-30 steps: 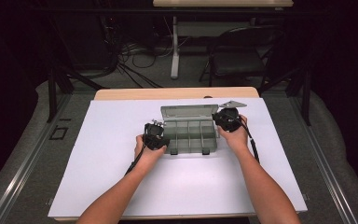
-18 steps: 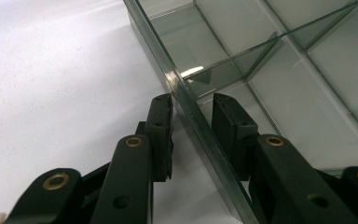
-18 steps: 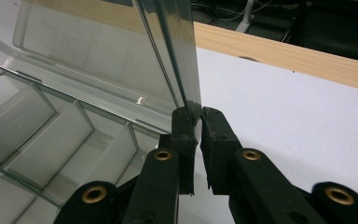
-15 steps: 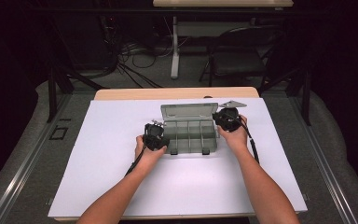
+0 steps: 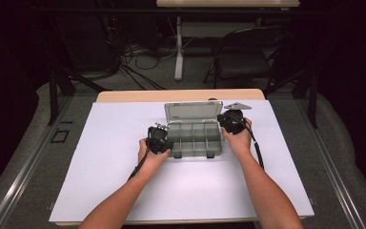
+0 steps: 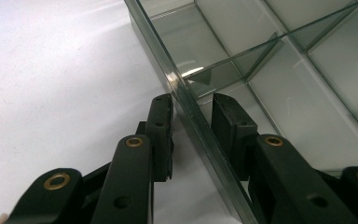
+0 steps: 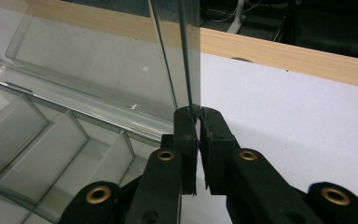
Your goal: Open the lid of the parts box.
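A clear plastic compartment box [image 5: 193, 139] lies open mid-table, its lid [image 5: 193, 110] raised at the back. My left gripper [image 5: 165, 143] is at the box's left end. In the left gripper view the left gripper [image 6: 190, 105] is open, one jaw outside and one inside the side wall [image 6: 168, 60], with a little gap on each side. My right gripper [image 5: 225, 122] is at the back right corner. In the right gripper view the right gripper [image 7: 196, 114] is shut on the lid's [image 7: 88, 70] side edge, which stands upright. The compartments [image 7: 37, 149] hold nothing.
The box rests on a white sheet [image 5: 114, 143] covering the table, with a wooden strip [image 5: 181, 95] along the far edge. Beyond the table are a dark chair [image 5: 248, 57], a table leg and floor cables. White surface stretches on all sides of the box.
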Demonstrator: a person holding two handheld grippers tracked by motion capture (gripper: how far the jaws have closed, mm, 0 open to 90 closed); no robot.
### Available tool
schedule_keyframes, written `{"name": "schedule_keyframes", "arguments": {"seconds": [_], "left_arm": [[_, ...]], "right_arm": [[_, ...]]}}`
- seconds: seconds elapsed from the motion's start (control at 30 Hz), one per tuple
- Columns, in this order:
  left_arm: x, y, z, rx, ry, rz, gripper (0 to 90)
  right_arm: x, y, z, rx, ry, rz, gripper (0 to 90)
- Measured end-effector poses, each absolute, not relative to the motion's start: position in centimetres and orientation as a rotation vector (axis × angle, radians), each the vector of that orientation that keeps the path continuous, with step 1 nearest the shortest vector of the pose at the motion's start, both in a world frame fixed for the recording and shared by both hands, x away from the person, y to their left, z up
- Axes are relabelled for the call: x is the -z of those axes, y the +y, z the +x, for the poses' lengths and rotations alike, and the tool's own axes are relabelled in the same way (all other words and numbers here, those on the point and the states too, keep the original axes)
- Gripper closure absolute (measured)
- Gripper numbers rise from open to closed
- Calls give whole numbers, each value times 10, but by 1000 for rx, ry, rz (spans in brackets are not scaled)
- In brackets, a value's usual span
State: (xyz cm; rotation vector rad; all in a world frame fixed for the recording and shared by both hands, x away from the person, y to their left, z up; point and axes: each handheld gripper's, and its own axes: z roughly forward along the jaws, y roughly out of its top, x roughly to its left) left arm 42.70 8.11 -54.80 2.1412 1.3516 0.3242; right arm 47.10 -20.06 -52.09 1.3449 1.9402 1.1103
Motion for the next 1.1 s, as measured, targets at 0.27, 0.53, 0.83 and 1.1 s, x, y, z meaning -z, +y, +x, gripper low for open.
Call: {"name": "schedule_keyframes", "arguments": {"seconds": [0.27, 0.53, 0.83, 1.1], "left_arm": [[548, 82, 427, -322, 1350, 2148, 694], [548, 81, 427, -329, 1349, 2144, 695], [548, 82, 427, -333, 1346, 2147, 695], [548, 82, 427, -336, 1347, 2147, 695]], "right_arm": [[521, -198, 473, -1124, 1903, 1404, 872], [521, -196, 478, -1124, 1863, 1486, 880], [518, -191, 487, -1095, 1837, 1580, 887], [518, -188, 494, -1060, 1827, 1603, 891]]}}
